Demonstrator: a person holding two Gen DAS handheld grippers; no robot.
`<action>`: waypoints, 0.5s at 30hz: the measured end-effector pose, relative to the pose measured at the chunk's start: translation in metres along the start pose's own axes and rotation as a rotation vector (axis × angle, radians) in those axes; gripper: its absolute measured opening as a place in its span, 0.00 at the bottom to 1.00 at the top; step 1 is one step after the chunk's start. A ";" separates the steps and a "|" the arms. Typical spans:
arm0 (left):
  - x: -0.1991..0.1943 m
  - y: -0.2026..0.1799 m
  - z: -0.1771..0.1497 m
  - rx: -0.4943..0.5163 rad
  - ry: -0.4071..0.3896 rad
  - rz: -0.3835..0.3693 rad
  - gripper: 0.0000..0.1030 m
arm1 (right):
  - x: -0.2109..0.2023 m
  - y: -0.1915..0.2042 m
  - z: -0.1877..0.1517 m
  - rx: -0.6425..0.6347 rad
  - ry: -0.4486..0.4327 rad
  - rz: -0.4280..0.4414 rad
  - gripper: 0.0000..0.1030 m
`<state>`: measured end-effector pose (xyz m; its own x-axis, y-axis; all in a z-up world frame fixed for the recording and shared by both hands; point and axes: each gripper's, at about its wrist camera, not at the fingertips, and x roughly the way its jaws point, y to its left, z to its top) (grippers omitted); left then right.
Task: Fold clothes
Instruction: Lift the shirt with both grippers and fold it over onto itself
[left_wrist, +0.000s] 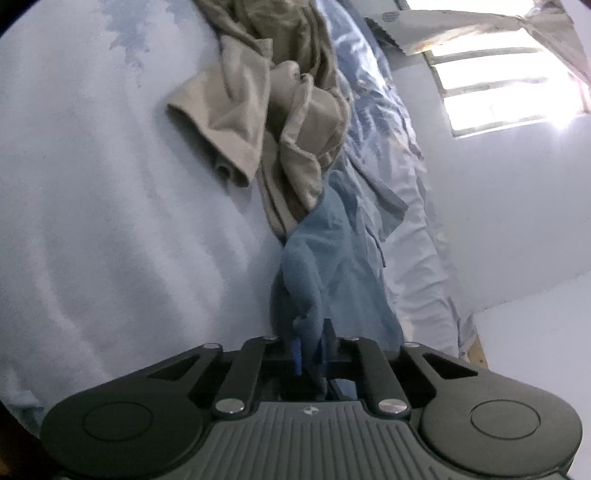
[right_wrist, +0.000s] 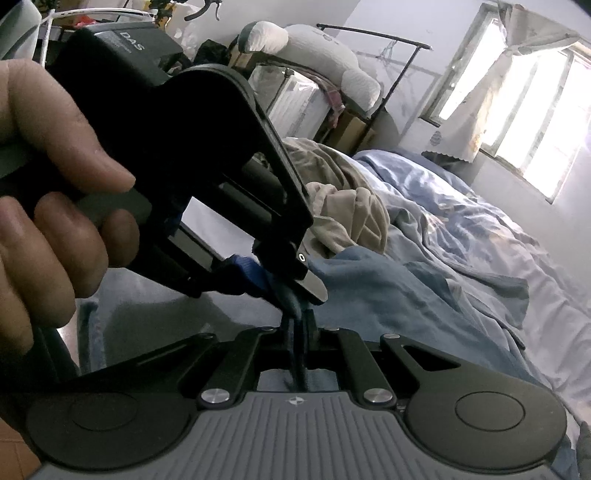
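A blue garment (left_wrist: 321, 266) lies crumpled on the bed, with one edge pulled up toward both grippers. My left gripper (left_wrist: 311, 343) is shut on a bunched fold of it, and blue cloth fills the gap between the fingers. In the right wrist view my right gripper (right_wrist: 297, 325) is shut on the same blue garment (right_wrist: 388, 291), pinching a thin edge. The left gripper (right_wrist: 280, 286) shows there too, held by a hand (right_wrist: 48, 206), with its tips just above and touching distance from the right one. A beige garment (left_wrist: 258, 110) lies heaped behind the blue one.
The bed sheet (left_wrist: 110, 203) is pale blue. A rumpled light blue duvet (right_wrist: 461, 229) covers the right side of the bed. A bright window (right_wrist: 535, 122) is at the right, and a rack with white pillows (right_wrist: 332, 55) stands beyond the bed.
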<state>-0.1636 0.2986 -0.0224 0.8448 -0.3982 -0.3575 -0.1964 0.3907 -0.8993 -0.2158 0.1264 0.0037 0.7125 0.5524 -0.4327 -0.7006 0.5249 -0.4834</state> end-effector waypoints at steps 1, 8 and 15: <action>-0.001 -0.001 0.001 0.002 -0.004 -0.002 0.04 | -0.001 0.001 -0.001 -0.001 -0.002 -0.005 0.04; -0.003 -0.007 0.002 0.009 -0.005 -0.017 0.03 | -0.009 0.008 -0.008 -0.023 0.008 -0.058 0.10; -0.005 -0.012 0.007 -0.013 -0.010 -0.060 0.03 | -0.012 0.010 -0.018 -0.053 0.033 -0.137 0.30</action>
<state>-0.1619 0.3021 -0.0081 0.8601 -0.4126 -0.3000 -0.1511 0.3558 -0.9223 -0.2306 0.1133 -0.0091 0.8029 0.4559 -0.3840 -0.5941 0.5584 -0.5790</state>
